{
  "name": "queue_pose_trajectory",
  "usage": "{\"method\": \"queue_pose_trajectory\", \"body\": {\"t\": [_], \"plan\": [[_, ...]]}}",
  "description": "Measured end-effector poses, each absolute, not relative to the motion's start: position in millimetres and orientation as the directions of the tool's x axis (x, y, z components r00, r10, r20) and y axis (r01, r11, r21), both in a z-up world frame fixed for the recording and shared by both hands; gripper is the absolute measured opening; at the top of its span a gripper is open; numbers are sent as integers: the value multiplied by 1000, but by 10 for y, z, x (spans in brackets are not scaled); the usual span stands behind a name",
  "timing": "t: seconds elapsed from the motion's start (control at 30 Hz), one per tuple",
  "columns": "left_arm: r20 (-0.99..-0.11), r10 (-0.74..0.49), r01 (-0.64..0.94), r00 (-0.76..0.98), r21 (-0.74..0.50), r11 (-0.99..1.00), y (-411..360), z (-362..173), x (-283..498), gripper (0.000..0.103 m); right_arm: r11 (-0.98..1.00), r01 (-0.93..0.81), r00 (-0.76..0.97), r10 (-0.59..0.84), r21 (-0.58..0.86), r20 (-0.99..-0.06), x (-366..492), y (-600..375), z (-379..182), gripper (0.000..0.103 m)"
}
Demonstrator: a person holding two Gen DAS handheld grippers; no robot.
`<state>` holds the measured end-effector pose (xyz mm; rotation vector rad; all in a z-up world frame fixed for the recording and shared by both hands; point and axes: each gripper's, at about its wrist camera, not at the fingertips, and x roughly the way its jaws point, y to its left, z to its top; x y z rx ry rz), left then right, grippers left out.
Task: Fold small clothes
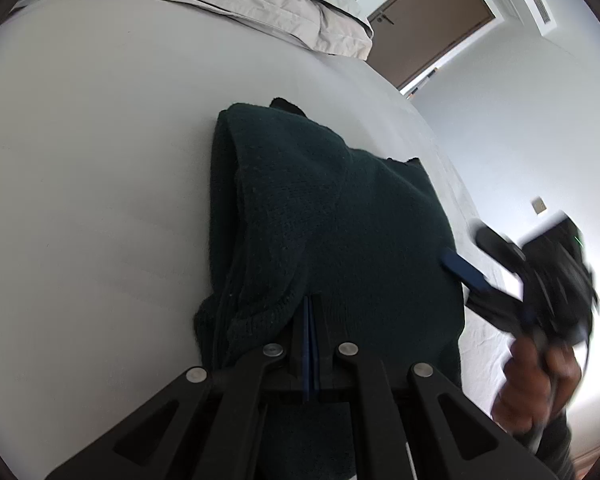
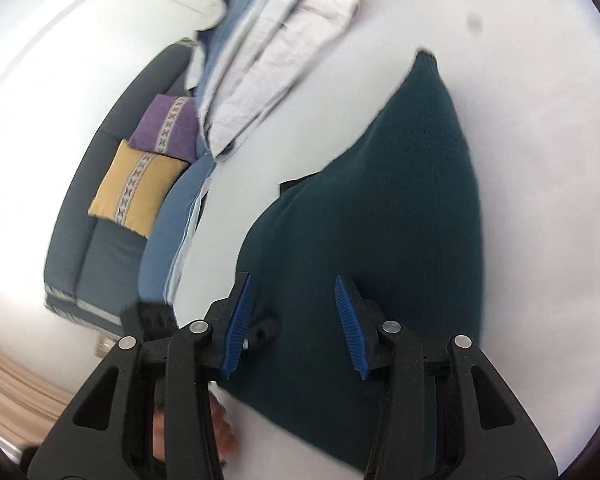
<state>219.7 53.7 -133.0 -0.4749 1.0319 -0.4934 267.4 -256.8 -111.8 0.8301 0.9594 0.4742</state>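
A dark green knitted sweater (image 1: 332,216) lay on the white bed (image 1: 100,184), roughly in the middle of the sheet and partly folded, with one thick doubled edge along its left side in the left wrist view. The left gripper (image 1: 309,312) was fully closed at the near edge of the sweater, its two blue pads pressed together; the knit bunched up just beside its tip, but whether any fabric was caught between the pads could not be told. The right gripper (image 2: 298,312) stood partly open above the near part of the sweater (image 2: 380,208), its ribbed blue pads (image 2: 350,320) apart with only the flat cloth seen under them and nothing clamped (this view was blurred). In the left wrist view the right gripper (image 1: 476,258) appeared at the right edge of the sweater, one blue finger lying close over the knit, and the hand (image 1: 536,380) holding it was blurred. At the far side of the bed lay a folded grey and blue duvet (image 1: 268,4). Beyond the bed, in the right wrist view, stood a dark blue sofa (image 2: 100,248) carrying a yellow cushion (image 2: 136,188) and a purple cushion (image 2: 168,128), touching each other. A brown door (image 1: 428,28) was seen far right.
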Motion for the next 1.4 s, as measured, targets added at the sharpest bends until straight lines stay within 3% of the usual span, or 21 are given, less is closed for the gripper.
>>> {"method": "queue_pose_trajectory", "body": {"t": [0.17,0.33,0.47,0.57,0.63,0.7,0.77,1.0,1.1,1.17,1.23,1.4], "plan": [[-663,-626,173,410,-618,767,586,-1397,2238,7,577,59,571,650,814,-502,3119,-2779,-1265,35],[-664,-628,183,406,-615,767,582,-1419,2252,7,669,172,623,495,723,-606,3238,-3079,-1166,39],[-662,-631,191,405,-613,766,556,-1426,2301,7,594,9,627,624,805,-467,2731,-3054,-993,41],[-667,-624,192,407,-606,772,539,-1417,2302,7,570,-90,571,701,816,-427,2265,-2882,-969,41],[-672,-619,195,408,-598,777,532,-1407,2286,7,571,-105,497,739,814,-455,2045,-2746,-1136,41],[-678,-613,200,407,-588,783,518,-1404,2266,7,624,-46,420,720,780,-552,1903,-2666,-1469,43],[-680,-610,203,406,-584,786,514,-1399,2257,7,627,-69,454,713,776,-535,1673,-2696,-1567,38],[-687,-601,208,408,-571,794,504,-1396,2259,7,620,-107,455,725,777,-516,1323,-2719,-1297,40],[-697,-584,215,415,-549,808,487,-1382,2240,7,669,-76,387,703,739,-596,1310,-2607,-1511,49],[-700,-578,218,418,-541,813,478,-1376,2242,7,696,-101,383,687,711,-618,1309,-2547,-1542,44],[-704,-571,221,422,-531,818,464,-1369,2253,7,716,-110,377,672,689,-638,1326,-2473,-1478,44],[-715,-543,233,440,-493,838,427,-1352,2246,7,694,-135,415,688,707,-596,1187,-2549,-1260,46]]}}
